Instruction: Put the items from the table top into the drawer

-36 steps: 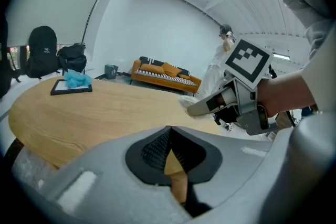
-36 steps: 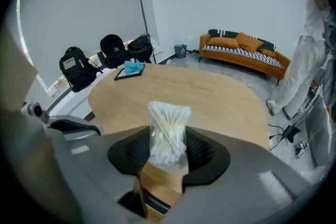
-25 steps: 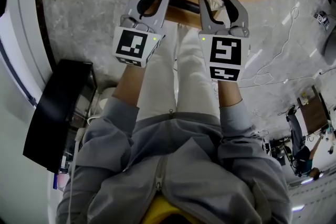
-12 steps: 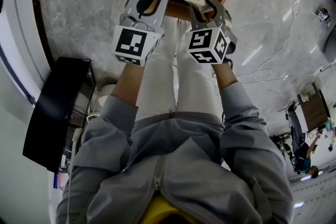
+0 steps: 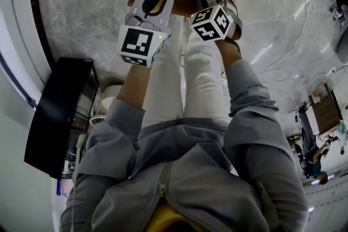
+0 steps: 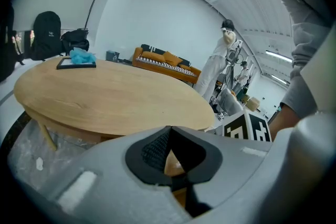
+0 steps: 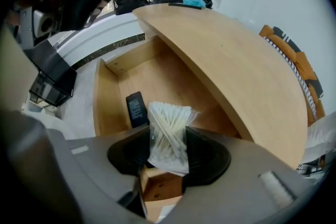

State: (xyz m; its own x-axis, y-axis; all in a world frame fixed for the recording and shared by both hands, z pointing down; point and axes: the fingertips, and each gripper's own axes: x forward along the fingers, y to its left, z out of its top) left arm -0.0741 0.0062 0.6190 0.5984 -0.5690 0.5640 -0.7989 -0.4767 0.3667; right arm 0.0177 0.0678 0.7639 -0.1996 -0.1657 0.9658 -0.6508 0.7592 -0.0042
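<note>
Two changes show since a second ago. The right gripper (image 7: 168, 136) has tipped over to point steeply down, so its cube (image 5: 212, 23) shows a corner in the head view where it showed a flat face before. It has also dropped from the table (image 7: 236, 60) edge to hang over the open drawer (image 7: 157, 76). Its jaws are part-way closed on a swab bag (image 7: 169, 123), which stands upright between the pads, above the drawer's front. The left gripper (image 6: 169, 129) has hardly shifted. It sits beside the right one at the drawer front, its jaw tips meeting with nothing between them.

Inside the drawer a flat black device (image 7: 135, 108) lies near the left wall, just beyond the bag. The rest of the floor is bare wood, and the tabletop overhangs the back. A blue lump (image 6: 83, 56) on a black tray (image 6: 76, 63) sits at the table's far side, with a backpack (image 6: 44, 35) behind. A black box (image 5: 60, 117) stands on the floor to the person's left.
</note>
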